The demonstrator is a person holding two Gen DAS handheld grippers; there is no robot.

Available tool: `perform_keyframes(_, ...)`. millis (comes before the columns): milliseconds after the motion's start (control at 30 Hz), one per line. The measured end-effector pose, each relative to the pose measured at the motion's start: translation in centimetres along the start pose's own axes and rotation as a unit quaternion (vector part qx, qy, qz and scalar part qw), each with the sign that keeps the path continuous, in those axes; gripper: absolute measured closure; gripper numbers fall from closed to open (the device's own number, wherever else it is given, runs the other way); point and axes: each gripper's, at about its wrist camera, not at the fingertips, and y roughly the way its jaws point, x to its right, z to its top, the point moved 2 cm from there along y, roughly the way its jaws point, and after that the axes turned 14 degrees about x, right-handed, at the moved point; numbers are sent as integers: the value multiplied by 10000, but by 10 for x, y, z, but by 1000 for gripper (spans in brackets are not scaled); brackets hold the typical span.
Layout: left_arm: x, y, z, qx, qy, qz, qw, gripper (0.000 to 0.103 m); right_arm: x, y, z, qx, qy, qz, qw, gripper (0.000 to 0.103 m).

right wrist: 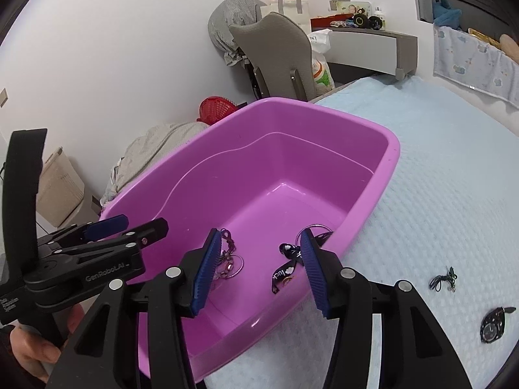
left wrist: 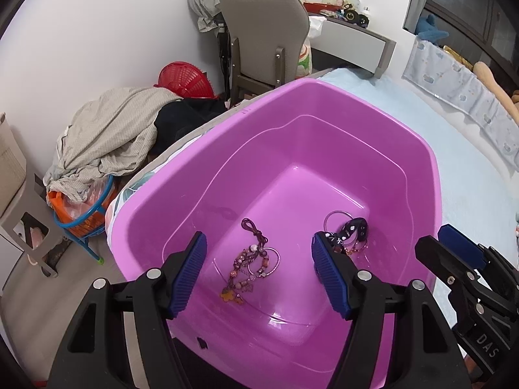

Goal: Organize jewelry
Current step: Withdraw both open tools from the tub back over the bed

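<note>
Both grippers, left gripper [left wrist: 258,269] and right gripper [right wrist: 261,267], gaped wide above the purple tub [right wrist: 391,162] (on a blue bedspread [right wrist: 438,194]); a grey chair [right wrist: 275,52] stood beyond.

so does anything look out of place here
Yes: two pieces lie outside the purple tub, on the blue bedspread to its right: a small dark corded piece and a black watch. The beaded jewelry and black ribbon piece are already in the tub.

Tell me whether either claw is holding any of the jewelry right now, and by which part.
Nothing is held. The left claw and right claw both hang open above the purple plastic tub.
</note>
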Motion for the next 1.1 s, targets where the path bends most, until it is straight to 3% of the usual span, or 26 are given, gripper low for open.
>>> perform_keyframes(600,33,-54,-12,344,306,-235,9987,20,20,-85,-40,298,510,-198,9981,39)
perform_keyframes(1100,121,-103,-46,487,1125,-924,9882,8,84,-176,-100,311,877,-880,9918,31)
